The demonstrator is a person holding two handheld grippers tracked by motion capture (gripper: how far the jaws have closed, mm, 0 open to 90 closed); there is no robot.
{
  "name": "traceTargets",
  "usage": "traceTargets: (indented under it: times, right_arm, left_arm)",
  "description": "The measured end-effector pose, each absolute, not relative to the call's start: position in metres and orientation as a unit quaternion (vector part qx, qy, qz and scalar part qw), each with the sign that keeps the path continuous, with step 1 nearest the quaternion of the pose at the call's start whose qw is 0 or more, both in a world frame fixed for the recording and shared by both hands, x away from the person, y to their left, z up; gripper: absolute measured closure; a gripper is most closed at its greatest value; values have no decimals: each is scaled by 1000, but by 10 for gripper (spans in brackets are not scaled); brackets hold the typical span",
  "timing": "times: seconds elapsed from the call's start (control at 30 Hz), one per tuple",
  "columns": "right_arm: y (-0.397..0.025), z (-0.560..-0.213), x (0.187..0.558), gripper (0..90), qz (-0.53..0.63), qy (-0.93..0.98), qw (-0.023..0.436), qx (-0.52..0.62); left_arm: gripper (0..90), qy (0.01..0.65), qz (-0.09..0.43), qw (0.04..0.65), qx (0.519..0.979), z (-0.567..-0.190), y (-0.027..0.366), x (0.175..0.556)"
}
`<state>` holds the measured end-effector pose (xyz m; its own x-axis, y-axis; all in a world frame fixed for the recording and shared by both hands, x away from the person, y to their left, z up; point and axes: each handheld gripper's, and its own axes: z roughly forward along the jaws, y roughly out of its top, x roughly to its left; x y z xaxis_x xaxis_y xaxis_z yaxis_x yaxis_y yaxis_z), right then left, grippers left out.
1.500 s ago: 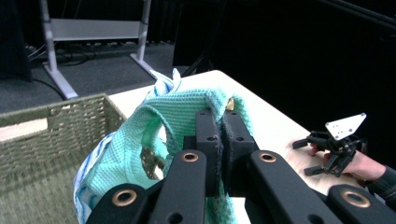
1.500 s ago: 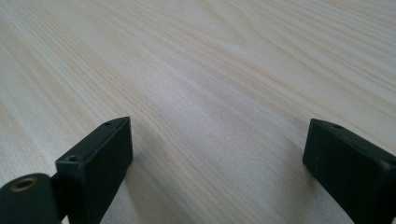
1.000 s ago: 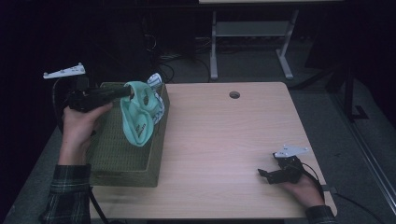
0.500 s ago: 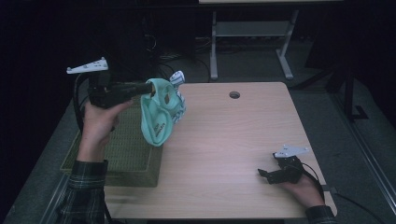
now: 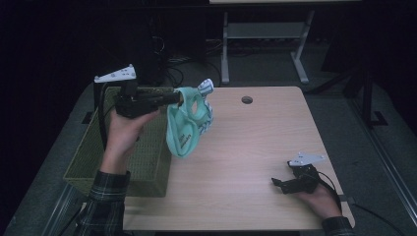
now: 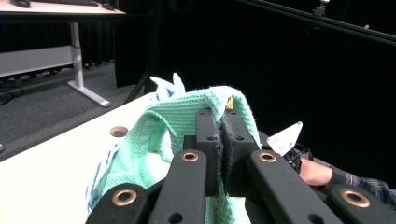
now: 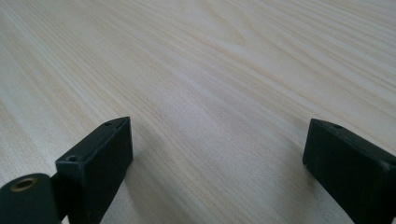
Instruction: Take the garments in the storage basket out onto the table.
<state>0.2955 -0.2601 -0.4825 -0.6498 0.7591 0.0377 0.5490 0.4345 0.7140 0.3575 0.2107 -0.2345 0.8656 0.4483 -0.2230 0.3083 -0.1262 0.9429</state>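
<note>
The left gripper (image 5: 178, 98) is clamped on the top edge of a mint-green cloth (image 5: 186, 129), so the fabric hangs free in folds instead of dragging. It is held raised just beyond the right rim of the green basket (image 5: 142, 169), over the bare wooden surface (image 5: 255, 147), probably so it can be laid down there. A blue-striped white piece shows behind the cloth. Well away from the basket, the right gripper (image 5: 278, 183) rests low on the surface, jaws spread wide and empty, seemingly waiting to help.

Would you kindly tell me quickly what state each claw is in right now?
Left claw: closed on the green cloth.
Right claw: open, holding nothing, low over the table.
</note>
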Motion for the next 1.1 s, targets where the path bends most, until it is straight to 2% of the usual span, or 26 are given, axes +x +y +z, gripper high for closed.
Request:
traceTargets:
  times: [0.67, 1.1]
  right_arm:
    - [-260, -482, 295, 80, 360, 833, 145, 394]
    - [-260, -483, 296, 81, 360, 834, 147, 391]
  left_arm:
    - [867, 236, 14, 611, 755, -284, 155, 357]
    - [867, 237, 13, 606, 759, -303, 133, 357]
